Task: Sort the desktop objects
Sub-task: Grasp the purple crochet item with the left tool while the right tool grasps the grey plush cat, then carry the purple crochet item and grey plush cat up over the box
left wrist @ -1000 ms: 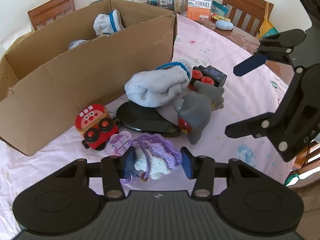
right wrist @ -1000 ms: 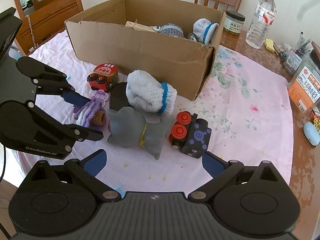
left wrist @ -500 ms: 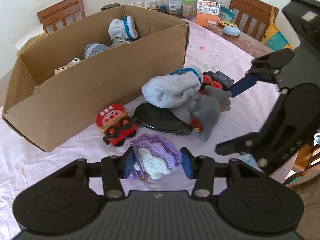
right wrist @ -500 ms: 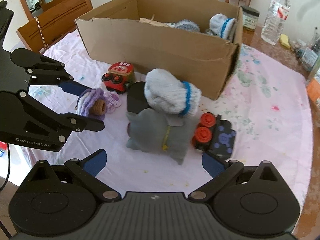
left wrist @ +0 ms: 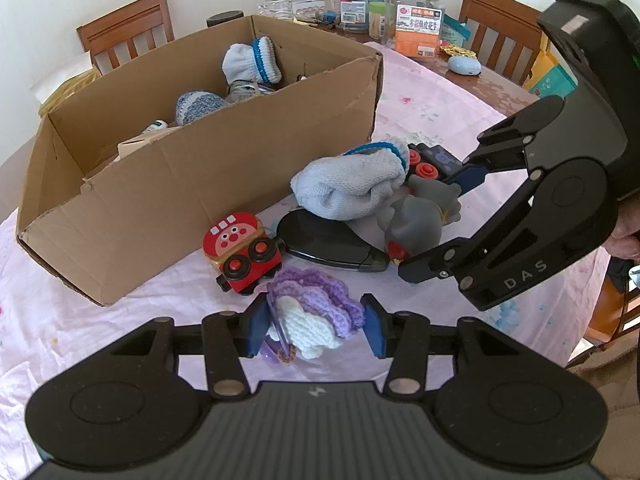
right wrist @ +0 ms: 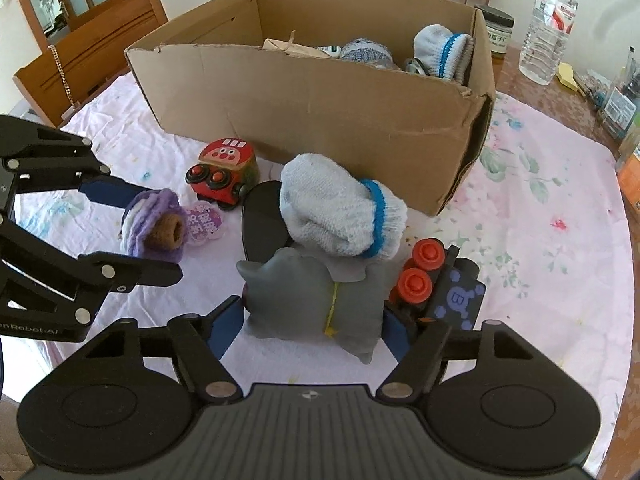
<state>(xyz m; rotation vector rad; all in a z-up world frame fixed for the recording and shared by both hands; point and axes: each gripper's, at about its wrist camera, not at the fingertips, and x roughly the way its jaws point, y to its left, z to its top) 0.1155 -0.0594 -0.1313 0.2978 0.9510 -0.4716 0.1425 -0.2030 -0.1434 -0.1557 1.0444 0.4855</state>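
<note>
My left gripper (left wrist: 316, 330) is shut on a purple and white crochet piece (left wrist: 316, 312), held just above the pink cloth; the right wrist view shows it at the left (right wrist: 152, 216). My right gripper (right wrist: 312, 326) is closing around a grey rubber toy (right wrist: 312, 296), and its blue pads touch the toy's two flanks. A white sock with a blue band (right wrist: 336, 216) lies on the toy and on a black case (right wrist: 260, 224). A red toy car (right wrist: 224, 168) and a black toy with red wheels (right wrist: 448, 288) lie close by.
An open cardboard box (right wrist: 320, 112) holding socks and other things stands behind the pile. A water bottle (right wrist: 550, 28), jars and stationery crowd the far table end. Wooden chairs ring the table. The table's edge is near my right gripper.
My right gripper has come forward and down over the grey toy, and its jaws have narrowed from wide open onto the toy's sides. The left gripper still grips the crochet piece.
</note>
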